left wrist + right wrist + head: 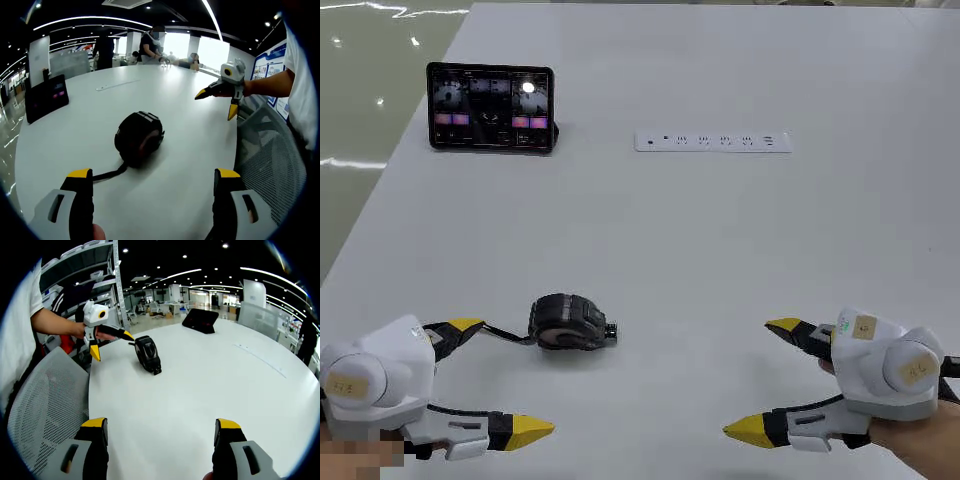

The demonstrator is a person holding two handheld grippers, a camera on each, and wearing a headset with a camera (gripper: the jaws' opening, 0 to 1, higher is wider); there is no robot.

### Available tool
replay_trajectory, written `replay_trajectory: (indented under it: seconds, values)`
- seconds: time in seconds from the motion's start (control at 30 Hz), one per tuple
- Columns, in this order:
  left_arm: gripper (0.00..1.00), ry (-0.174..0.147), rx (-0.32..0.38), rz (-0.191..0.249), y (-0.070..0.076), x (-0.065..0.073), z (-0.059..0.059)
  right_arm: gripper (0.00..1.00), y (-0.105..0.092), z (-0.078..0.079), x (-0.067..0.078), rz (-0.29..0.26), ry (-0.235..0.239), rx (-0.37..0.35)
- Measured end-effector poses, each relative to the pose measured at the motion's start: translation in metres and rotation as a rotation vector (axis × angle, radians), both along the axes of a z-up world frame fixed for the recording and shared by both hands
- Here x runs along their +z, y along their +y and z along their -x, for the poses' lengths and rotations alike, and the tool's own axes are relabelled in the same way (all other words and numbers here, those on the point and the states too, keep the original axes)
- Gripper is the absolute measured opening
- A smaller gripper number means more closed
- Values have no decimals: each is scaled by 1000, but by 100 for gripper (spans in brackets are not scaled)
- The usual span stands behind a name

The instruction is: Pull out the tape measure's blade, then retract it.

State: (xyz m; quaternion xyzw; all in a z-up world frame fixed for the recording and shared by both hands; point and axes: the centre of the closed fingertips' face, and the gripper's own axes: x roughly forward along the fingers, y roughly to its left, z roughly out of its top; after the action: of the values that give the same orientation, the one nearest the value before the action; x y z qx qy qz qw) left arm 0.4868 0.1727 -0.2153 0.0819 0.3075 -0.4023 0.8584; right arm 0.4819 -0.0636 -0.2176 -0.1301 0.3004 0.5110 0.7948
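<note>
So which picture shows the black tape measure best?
The left gripper view: the tape measure looks closest and biggest there. The head view shows it smaller, from above; the right gripper view shows it smaller, farther off.

Your left gripper (508, 376) runs off the head view's bottom-left corner, and your right gripper (753, 377) off its lower right. The tablet (490, 107) screen is too small to read. Whether the strap (506, 335) of the tape measure (568, 322) touches your left fingers (463, 325) is unclear.
</note>
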Motion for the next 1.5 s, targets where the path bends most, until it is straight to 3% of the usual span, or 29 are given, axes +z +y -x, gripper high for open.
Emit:
replay_trajectory:
  seconds: [0.5,1.0,1.5]
  values:
    - [99,10,-10,-6,-2,0,-1,88,1,-2,-3,13,6,9]
    - [99,16,-55,-41,0,-3,-10,87,14,-19,-3,19,-4,57]
    - [95,7,-142,-109,-5,-4,-26,86,33,-35,-4,29,-15,130]
